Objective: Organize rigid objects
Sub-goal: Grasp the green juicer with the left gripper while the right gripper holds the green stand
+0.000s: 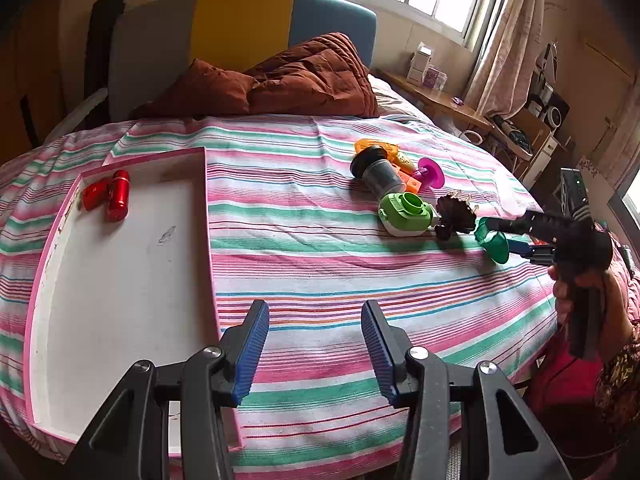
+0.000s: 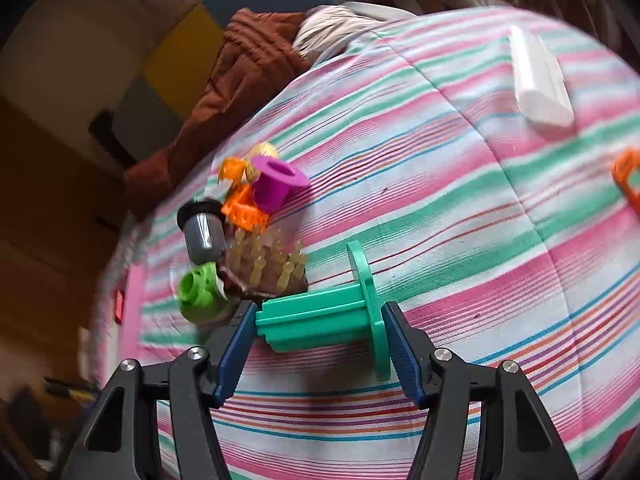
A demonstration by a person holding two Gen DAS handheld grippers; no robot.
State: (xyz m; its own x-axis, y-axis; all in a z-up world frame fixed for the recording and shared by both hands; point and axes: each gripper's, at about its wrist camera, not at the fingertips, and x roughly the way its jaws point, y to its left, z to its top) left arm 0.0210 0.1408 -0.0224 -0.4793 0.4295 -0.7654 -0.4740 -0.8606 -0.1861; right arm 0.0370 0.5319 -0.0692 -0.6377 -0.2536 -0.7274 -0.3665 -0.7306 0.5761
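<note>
A pink-rimmed white tray (image 1: 120,280) lies on the striped bed at the left and holds two red cylinders (image 1: 108,196). My left gripper (image 1: 314,344) is open and empty over the bed beside the tray's right wall. My right gripper (image 2: 320,344) is shut on a green flanged spool (image 2: 332,316), which also shows in the left wrist view (image 1: 494,240). Beside it lies a pile: a green round piece (image 1: 406,214), a brown spiky brush (image 1: 456,216), a grey cup (image 1: 376,172), an orange piece (image 1: 384,150) and a magenta spool (image 1: 430,174).
A brown quilt (image 1: 280,80) lies at the head of the bed. A white box (image 2: 540,84) and an orange piece (image 2: 628,176) lie on the bed to the right in the right wrist view. A wooden side table (image 1: 436,96) stands by the window.
</note>
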